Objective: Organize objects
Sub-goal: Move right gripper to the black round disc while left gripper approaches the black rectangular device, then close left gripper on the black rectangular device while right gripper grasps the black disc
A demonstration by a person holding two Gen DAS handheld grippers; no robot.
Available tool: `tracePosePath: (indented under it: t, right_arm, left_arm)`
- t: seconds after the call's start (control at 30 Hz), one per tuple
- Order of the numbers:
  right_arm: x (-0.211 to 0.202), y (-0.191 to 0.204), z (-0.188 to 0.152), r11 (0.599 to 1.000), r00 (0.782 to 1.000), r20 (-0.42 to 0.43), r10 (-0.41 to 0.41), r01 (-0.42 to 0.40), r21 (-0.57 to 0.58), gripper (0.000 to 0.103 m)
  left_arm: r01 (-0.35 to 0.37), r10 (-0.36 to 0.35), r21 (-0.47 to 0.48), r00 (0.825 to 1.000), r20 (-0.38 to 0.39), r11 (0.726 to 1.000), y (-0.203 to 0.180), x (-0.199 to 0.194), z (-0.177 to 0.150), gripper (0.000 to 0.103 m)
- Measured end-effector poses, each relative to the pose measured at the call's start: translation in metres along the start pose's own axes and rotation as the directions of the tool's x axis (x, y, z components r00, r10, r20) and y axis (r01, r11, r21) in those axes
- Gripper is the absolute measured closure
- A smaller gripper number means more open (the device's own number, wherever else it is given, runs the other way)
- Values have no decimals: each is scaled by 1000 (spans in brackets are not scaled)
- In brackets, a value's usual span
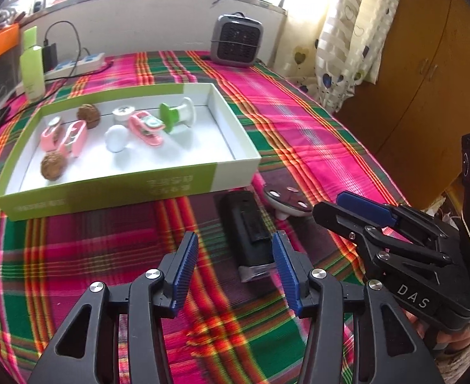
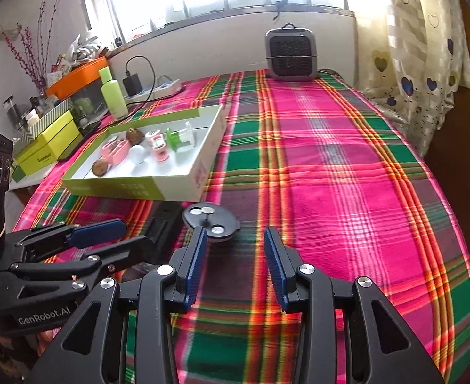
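A green and white box (image 1: 183, 180) (image 2: 158, 188) sits on the plaid cloth and holds several small items: pink clips, brown walnuts, a white egg shape (image 1: 116, 138) and a green and white spool (image 1: 177, 113). A black rectangular device (image 1: 247, 227) lies in front of the box. A dark round disc with silver studs (image 1: 287, 199) (image 2: 210, 220) lies right of it. My left gripper (image 1: 235, 270) is open and empty, its fingers either side of the device's near end. My right gripper (image 2: 235, 264) is open and empty, just short of the disc.
A grey heater (image 1: 237, 40) (image 2: 290, 56) stands at the table's far edge. A green bottle (image 1: 32, 67) (image 2: 113, 94), a power strip with charger (image 1: 75, 62) and stacked boxes (image 2: 47, 142) are at the left. Curtains (image 2: 427, 64) and a wooden cabinet (image 1: 427, 73) are on the right.
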State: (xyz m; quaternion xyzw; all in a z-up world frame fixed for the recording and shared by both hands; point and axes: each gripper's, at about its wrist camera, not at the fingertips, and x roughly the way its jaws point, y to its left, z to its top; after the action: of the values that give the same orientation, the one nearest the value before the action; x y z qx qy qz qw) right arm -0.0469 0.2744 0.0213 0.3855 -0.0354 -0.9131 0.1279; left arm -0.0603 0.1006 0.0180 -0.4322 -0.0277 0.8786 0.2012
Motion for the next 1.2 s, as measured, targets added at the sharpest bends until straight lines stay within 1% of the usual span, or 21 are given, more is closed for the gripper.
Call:
tracePosePath:
  t: [0.13,0.23,0.3,0.7,0.77,0.87,0.93,0.97,1.2]
  right_arm:
    - [0,-4,1,1000,1000,-1,-6,6,6,65]
    - [0,-5,1,1000,1000,-2,-6,6,5,65]
    - [0,-6,2,1000,1000,-3,-4,4,1,65]
    - [4,-8,3,1000,1000,-14,4,-4,0,65]
    - [5,-7,3,1000,1000,-16,5,-5,-5,64]
    - [5,-4,4,1000,1000,-15,8,-8,-11,65]
    - [5,-3,4,1000,1000,-14,11,-11,-16,65]
    - [5,-2,5,1000,1000,-14,11,-12,-18,65]
    - [5,6,7,999,1000,-11,26,-26,-39,65]
  left_arm:
    - [-9,9,9,1000,-10,1000,-5,6,2,56]
    - [-41,41,8,999,-25,999,-7,12,2,56]
    - [-58,59,14,998,-21,998,-8,13,2,56]
    - [-113,113,34,994,-10,993,-11,21,9,57]
    - [-113,113,30,994,-8,993,-10,20,9,58]
    - [-122,122,26,993,-5,992,-7,19,8,67]
    - [-131,131,22,991,-3,991,-5,18,7,75]
    - [-134,134,17,991,-2,991,-3,17,7,76]
    - [-137,137,-3,991,7,991,6,10,1,78]
